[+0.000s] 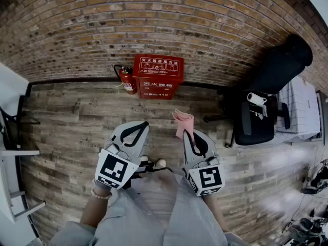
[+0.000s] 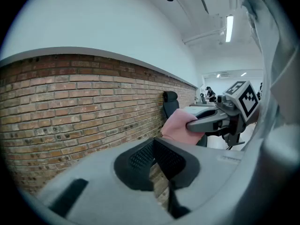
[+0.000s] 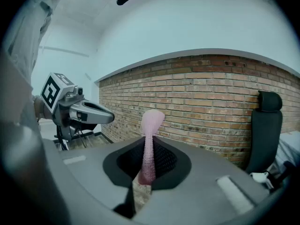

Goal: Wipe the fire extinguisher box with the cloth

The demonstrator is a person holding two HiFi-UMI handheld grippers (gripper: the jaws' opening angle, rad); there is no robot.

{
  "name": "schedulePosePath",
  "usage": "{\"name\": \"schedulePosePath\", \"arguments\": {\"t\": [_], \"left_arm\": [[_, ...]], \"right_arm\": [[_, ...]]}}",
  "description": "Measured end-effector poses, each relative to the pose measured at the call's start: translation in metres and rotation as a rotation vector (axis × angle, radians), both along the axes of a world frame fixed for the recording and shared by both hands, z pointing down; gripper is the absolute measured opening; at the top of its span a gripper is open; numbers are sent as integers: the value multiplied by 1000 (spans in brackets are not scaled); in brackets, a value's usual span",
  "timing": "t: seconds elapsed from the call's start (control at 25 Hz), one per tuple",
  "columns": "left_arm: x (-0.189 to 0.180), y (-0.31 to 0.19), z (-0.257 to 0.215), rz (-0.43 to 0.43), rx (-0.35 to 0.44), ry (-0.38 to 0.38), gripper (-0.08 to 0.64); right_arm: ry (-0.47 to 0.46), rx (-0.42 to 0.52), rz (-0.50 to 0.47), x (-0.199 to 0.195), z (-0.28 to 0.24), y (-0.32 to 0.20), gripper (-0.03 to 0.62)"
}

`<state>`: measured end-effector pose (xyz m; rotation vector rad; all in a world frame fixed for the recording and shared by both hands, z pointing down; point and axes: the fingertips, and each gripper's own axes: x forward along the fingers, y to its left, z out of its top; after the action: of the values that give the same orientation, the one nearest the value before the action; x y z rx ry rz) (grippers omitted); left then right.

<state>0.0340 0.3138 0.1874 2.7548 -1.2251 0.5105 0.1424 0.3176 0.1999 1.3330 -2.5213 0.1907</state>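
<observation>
The red fire extinguisher box (image 1: 158,76) stands on the floor against the brick wall, with a red extinguisher (image 1: 127,80) at its left side. My right gripper (image 1: 187,134) is shut on a pink cloth (image 1: 183,122), which sticks up from its jaws (image 3: 150,135) and hangs short of the box. My left gripper (image 1: 143,125) is beside it on the left, jaws together with nothing between them. In the left gripper view the cloth (image 2: 176,125) shows in the right gripper (image 2: 196,124). Both grippers are well back from the box.
A black office chair (image 1: 259,119) and a white desk (image 1: 303,105) stand at the right near the wall. A white shelf frame (image 1: 15,152) is at the left edge. Wooden plank floor (image 1: 77,122) lies between me and the box.
</observation>
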Motion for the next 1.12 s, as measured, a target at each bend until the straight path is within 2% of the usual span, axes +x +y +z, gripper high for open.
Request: {"name": "schedulePosePath", "arguments": {"t": [0.44,0.96,1.12], "left_arm": [[3,-2,0,1,8,-5,0],[-6,2,2,41,6,-3,0],[-19,3,0,36,9,25,0]], "right_arm": [[5,-5,-9,-1,3,0,26],[17,-44,49,-6,13,4,28],[20,-33,66,-17,10,6,28]]}}
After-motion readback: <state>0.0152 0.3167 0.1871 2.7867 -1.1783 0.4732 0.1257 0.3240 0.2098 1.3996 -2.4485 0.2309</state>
